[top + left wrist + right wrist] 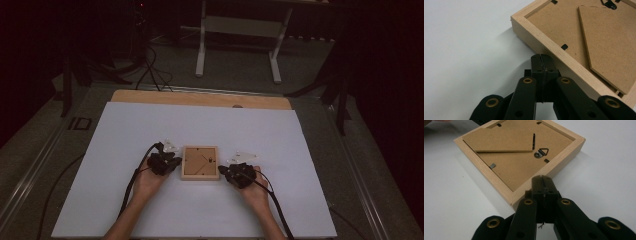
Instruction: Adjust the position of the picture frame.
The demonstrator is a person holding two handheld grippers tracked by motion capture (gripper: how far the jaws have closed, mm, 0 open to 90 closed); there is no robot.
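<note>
A small wooden picture frame (200,162) lies face down on the white table, its brown backing board and folded stand up. My left gripper (172,162) is at its left side, shut with nothing between the jaws. In the left gripper view the shut tips (541,58) touch the frame's pale wooden edge (544,42). My right gripper (223,171) sits at the frame's near right corner, also shut and empty. In the right gripper view its tips (543,180) press against the frame's side (564,155), close to the metal hanger ring (541,153).
The white table sheet (200,130) spreads wide on all sides of the frame. A wooden strip (200,98) runs along the far edge. Beyond it, on the dark floor, stand a white table's legs (201,45) and several cables (150,70).
</note>
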